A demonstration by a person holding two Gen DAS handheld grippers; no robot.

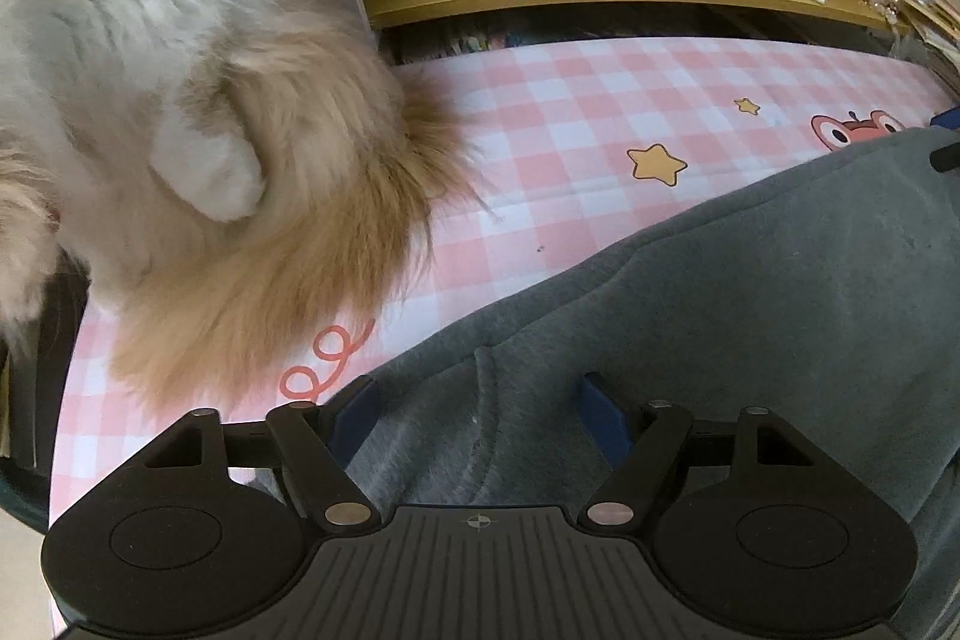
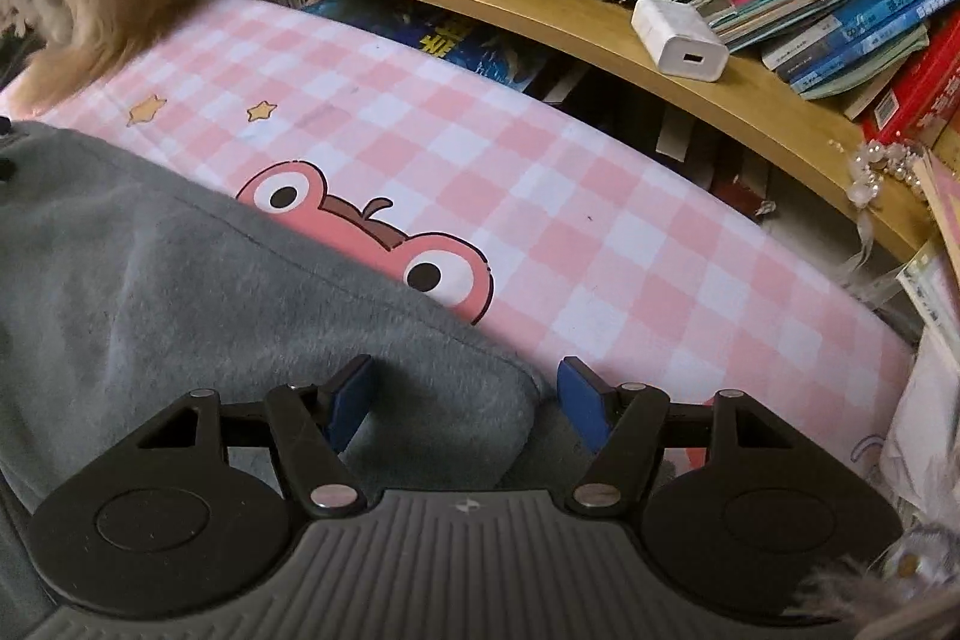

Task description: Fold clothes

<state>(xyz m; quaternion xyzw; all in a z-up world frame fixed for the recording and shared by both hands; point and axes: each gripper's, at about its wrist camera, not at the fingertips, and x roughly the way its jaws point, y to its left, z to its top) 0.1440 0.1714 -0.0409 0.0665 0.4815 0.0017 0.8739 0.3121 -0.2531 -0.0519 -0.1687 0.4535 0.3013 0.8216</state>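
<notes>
Left wrist view puts my left gripper [image 1: 477,415] over a grey fleece garment [image 1: 750,292], fingers released and standing apart, with a raised seam of the fleece running up between them; nothing is pinched yet. The garment lies spread on the pink checked sheet [image 1: 600,100], reaching from under my fingers out to their right. I judge this to be the approach to a grasp before a fold, so the next move calls for lowering onto the fabric and closing. The right gripper [image 2: 471,403] is likewise unclenched, the garment's rounded corner [image 2: 498,376] sitting between its fingers, its right finger over bare sheet. Only the left view shows how near the long-haired cat [image 1: 198,130] sits, beyond my left finger; only the right shows the white charger [image 2: 678,40] on the wooden shelf [image 2: 780,112].
</notes>
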